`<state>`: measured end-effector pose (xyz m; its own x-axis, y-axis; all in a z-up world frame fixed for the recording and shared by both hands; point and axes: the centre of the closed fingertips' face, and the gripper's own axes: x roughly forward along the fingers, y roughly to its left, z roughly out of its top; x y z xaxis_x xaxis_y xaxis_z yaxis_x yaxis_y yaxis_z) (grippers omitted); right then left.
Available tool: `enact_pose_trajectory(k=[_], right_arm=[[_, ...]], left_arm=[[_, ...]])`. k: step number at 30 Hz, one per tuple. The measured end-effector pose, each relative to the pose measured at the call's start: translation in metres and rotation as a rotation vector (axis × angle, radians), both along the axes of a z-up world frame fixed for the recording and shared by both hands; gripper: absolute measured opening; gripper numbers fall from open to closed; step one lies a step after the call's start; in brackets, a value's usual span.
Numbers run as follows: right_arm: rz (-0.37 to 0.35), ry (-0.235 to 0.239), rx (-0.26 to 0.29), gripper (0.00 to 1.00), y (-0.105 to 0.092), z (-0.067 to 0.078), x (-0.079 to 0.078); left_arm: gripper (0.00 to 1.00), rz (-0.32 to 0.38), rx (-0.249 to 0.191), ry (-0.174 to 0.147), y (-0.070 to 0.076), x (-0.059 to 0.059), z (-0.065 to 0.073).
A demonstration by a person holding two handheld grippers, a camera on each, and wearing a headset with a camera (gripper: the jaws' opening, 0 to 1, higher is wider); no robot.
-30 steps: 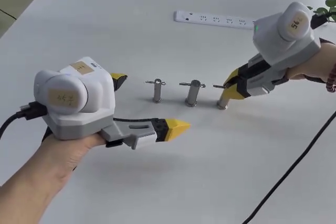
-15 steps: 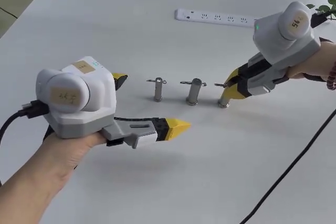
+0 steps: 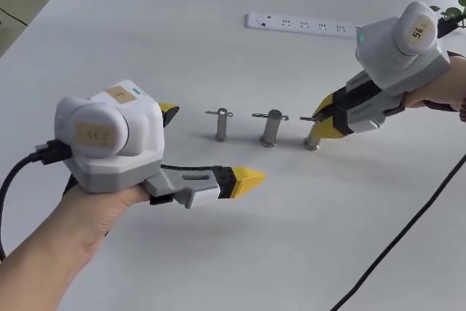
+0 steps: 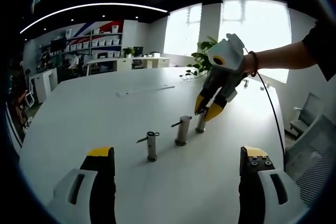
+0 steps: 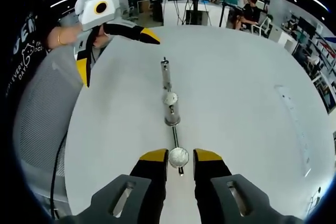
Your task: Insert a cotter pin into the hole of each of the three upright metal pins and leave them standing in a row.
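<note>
White benchtop (image 3: 145, 27) in the head view bears the pin row (image 3: 270, 130), with the left gripper (image 3: 209, 143) gaping empty beside it; the left gripper view puts the right gripper (image 4: 206, 112) at the end pin (image 4: 201, 127) — the right gripper view shows its jaws slightly parted astride that pin, cotter pin (image 5: 175, 137) seemingly seated, so the person should back off straight, nudging nothing.

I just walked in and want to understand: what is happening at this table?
A person holds tongs in each hand over a white table. Three metal pins stand in a row, each apparently carrying a cotter pin. The right tongs straddle the head of the rightmost pin; whether they grip it is unclear. The left tongs hover open, away from the row.
</note>
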<state>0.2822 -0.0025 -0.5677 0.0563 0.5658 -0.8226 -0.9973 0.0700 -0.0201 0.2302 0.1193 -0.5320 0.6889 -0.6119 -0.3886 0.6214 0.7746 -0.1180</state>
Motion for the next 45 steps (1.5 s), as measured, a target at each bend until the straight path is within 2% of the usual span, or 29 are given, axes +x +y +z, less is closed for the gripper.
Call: enact_pose_trajectory(k=[4,7,8,10,12,13,16,18,21,22,25,27,29,32,34,37,45], right_arm=[[-0.049,0.005,0.018,0.22,-0.002,0.003,0.001],[-0.183,0.019,0.094,0.26,-0.002,0.014,0.004],[-0.202,0.022,0.104,0.27,-0.002,0.015,0.005],[-0.3,0.016,0.148,0.3,-0.005,0.024,0.01],[-0.334,0.013,0.185,0.33,-0.005,0.03,0.009],[-0.391,0.032,0.213,0.36,-0.005,0.034,0.005],[-0.437,0.022,0.255,0.42,-0.003,0.04,-0.003],[-0.514,0.02,0.29,0.44,-0.003,0.042,-0.005],[-0.616,0.023,0.34,0.49,-0.003,0.044,-0.006],[-0.635,0.012,0.367,0.52,-0.001,0.047,-0.007],[-0.668,0.019,0.385,0.6,0.004,0.046,-0.015],[-0.699,0.018,0.408,0.61,0.007,0.049,-0.021],[-0.724,-0.014,0.436,0.64,0.007,0.053,-0.023],[-0.778,-0.032,0.452,0.7,0.004,0.056,-0.028],[-0.801,-0.032,0.437,0.74,0.001,0.053,-0.034],[-0.842,-0.053,0.438,0.76,-0.005,0.051,-0.04],[-0.905,-0.039,0.479,0.85,-0.009,0.049,-0.057]], left_arm=[[0.99,0.014,0.0,0.009,0.002,0.001,-0.002],[0.99,0.05,-0.014,0.023,0.009,0.004,-0.002],[0.99,0.062,-0.021,0.026,0.011,0.005,-0.002],[0.99,0.081,-0.025,0.016,0.013,0.007,0.0],[0.99,0.085,-0.02,0.009,0.014,0.008,0.001],[0.99,0.086,-0.02,0.008,0.013,0.008,0.001],[0.99,0.094,-0.03,0.001,0.012,0.009,0.004],[0.99,0.102,-0.055,-0.014,0.009,0.011,0.009],[0.99,0.12,-0.058,-0.018,0.01,0.012,0.012],[0.99,0.121,-0.056,-0.017,0.01,0.012,0.012],[0.99,0.146,-0.036,-0.017,0.014,0.014,0.015],[0.99,0.155,-0.03,-0.015,0.016,0.014,0.016],[0.99,0.168,-0.022,-0.006,0.018,0.013,0.017],[0.99,0.195,-0.01,0.01,0.023,0.011,0.018],[0.99,0.207,-0.024,0.012,0.024,0.009,0.021],[0.99,0.215,-0.016,0.006,0.026,0.007,0.022],[0.99,0.226,-0.011,0.008,0.025,-0.002,0.028]])
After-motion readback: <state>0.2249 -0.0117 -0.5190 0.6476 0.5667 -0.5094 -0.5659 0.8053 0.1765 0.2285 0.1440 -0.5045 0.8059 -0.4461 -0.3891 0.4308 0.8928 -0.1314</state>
